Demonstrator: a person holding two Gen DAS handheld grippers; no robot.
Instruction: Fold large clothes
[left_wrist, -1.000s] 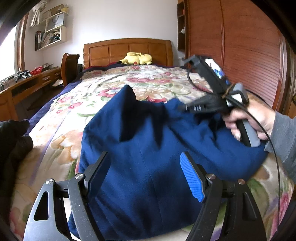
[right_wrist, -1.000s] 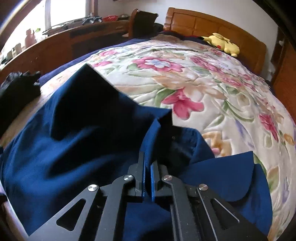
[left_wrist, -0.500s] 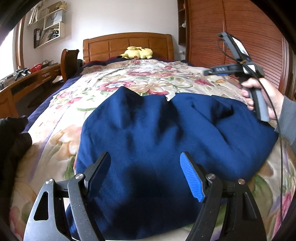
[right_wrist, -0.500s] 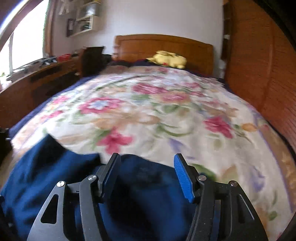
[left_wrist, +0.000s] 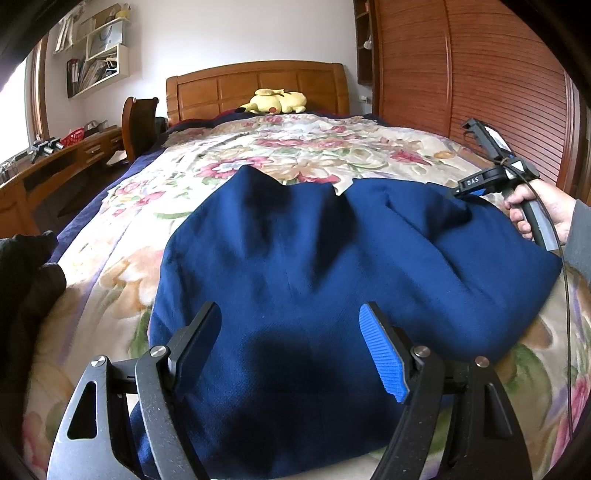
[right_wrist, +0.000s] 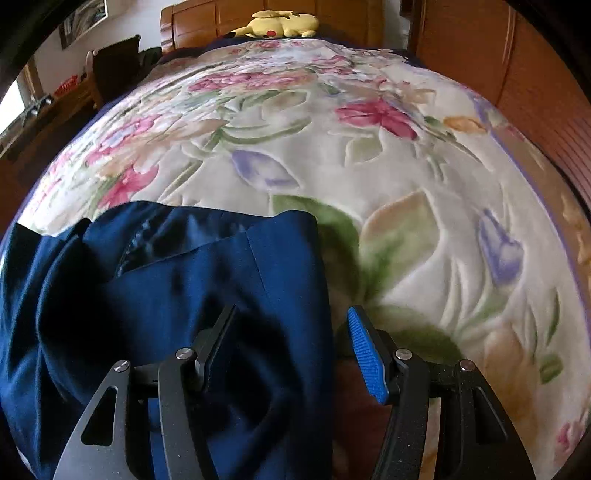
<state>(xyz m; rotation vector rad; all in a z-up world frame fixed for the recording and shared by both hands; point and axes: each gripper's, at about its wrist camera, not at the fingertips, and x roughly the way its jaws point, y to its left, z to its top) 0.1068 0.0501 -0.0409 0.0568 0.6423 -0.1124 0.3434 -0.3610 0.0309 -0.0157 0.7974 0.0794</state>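
Observation:
A large dark-blue garment (left_wrist: 314, 258) lies folded over on the floral bedspread (left_wrist: 295, 147). My left gripper (left_wrist: 289, 310) hovers open just above its near edge, with nothing between the pads. A hand holds my right gripper (left_wrist: 458, 192) at the garment's right side. In the right wrist view my right gripper (right_wrist: 291, 310) straddles the garment's right edge (right_wrist: 321, 277). Its jaws are closing, with blue cloth below the left finger and bedspread (right_wrist: 406, 221) below the right. The pads press on nothing.
A yellow plush toy (left_wrist: 275, 101) lies by the wooden headboard. Dark clothing (left_wrist: 26, 280) is piled at the bed's left edge. A desk (left_wrist: 55, 162) and chair (left_wrist: 138, 122) stand left of the bed, a slatted wardrobe (left_wrist: 461, 92) to the right.
The right gripper let go of the lifted blue fabric, opened, and swung right to the garment's right edge. The garment dropped flat. The left gripper stayed put.

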